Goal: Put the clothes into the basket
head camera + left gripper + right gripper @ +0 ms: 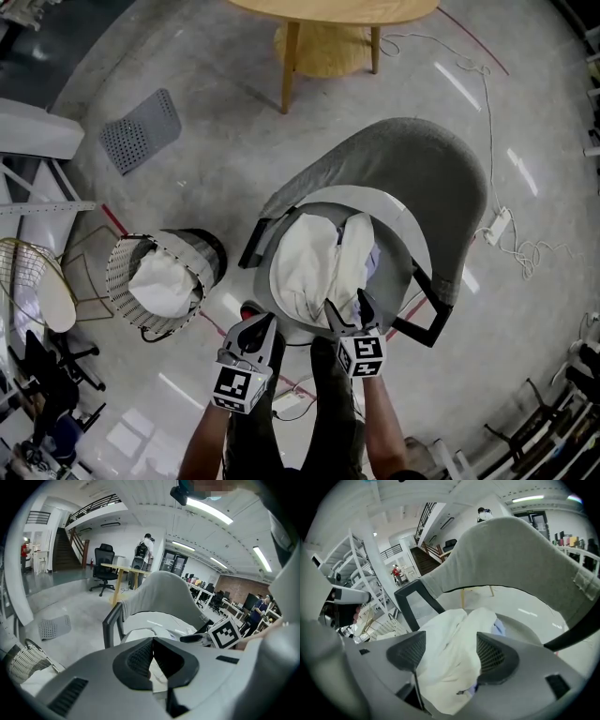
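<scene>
A heap of cream-white clothes (314, 258) is seen piled on the white seat of a grey fabric-backed chair (412, 169) with black armrests (253, 243). A pale blue piece of cloth (374, 264) is partly shown at the heap's right edge, under the white fabric. The chair is stood on a polished grey concrete floor (206, 56).

The right gripper (348, 311) is held over the near edge of the heap and is pointed obliquely downward. Its fingers (406, 650) are released and spread wide. The cream-white fabric is framed between them in the right gripper view, but no pinch on it is seen, so nothing is grasped.

The left gripper (254, 324) is held just left of the right one, at the front rim of the seat. Its fingers (140, 656) are clenched together at the tips, and nothing is caught between them.

A round white perforated laundry basket (120, 258) is set on the floor to the left of the chair, near it but apart. A crumpled white garment (161, 281) is already laid inside it. A grey perforated panel (141, 129) is laid flat on the floor further off. A white cable with a power strip (495, 225) is trailed across the floor on the chair's right side.
</scene>
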Motion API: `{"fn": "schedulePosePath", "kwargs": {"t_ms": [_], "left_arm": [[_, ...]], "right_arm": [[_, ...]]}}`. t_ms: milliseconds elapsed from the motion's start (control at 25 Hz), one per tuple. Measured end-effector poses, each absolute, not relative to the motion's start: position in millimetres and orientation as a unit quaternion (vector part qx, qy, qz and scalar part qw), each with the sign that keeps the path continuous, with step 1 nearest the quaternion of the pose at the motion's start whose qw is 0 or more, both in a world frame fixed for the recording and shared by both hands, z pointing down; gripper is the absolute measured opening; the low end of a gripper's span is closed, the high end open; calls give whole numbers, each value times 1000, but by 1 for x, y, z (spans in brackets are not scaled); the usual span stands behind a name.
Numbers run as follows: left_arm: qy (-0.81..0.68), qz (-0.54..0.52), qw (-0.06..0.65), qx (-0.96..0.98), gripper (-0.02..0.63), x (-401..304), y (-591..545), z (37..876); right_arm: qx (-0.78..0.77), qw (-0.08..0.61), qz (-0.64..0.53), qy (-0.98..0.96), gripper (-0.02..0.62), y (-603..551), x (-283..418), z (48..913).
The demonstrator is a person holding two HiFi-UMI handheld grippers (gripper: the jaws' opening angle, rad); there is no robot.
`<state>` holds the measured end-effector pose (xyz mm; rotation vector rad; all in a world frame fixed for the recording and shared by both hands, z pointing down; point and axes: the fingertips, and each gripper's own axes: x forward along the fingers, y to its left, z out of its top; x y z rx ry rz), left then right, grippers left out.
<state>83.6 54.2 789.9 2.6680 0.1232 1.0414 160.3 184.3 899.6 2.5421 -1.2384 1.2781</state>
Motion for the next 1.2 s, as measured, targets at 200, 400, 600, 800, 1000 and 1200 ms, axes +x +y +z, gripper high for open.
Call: {"fn": "schedulePosePath", "kwargs": {"t_ms": [200,400,600,800,1000,1200], "left_arm": [[41,364,146,919,8,78,57,800],[46,367,156,916,8,76,64,804],[42,367,158,916,8,74,59,807],[29,365,166,916,8,70,51,809],[14,364,159,917,8,60,42,811],[3,357,159,920,8,57,35,803]], "right_arm": [[812,27,434,-388,341,185,163,927],[802,37,453,-388,342,180,160,949],[796,46,466,-385,342,174,156,966],[792,57,478,-375,342,172,158,986],[788,93,485,-368,326,174,159,996],[781,117,485,-376,212,173,158,995]]}}
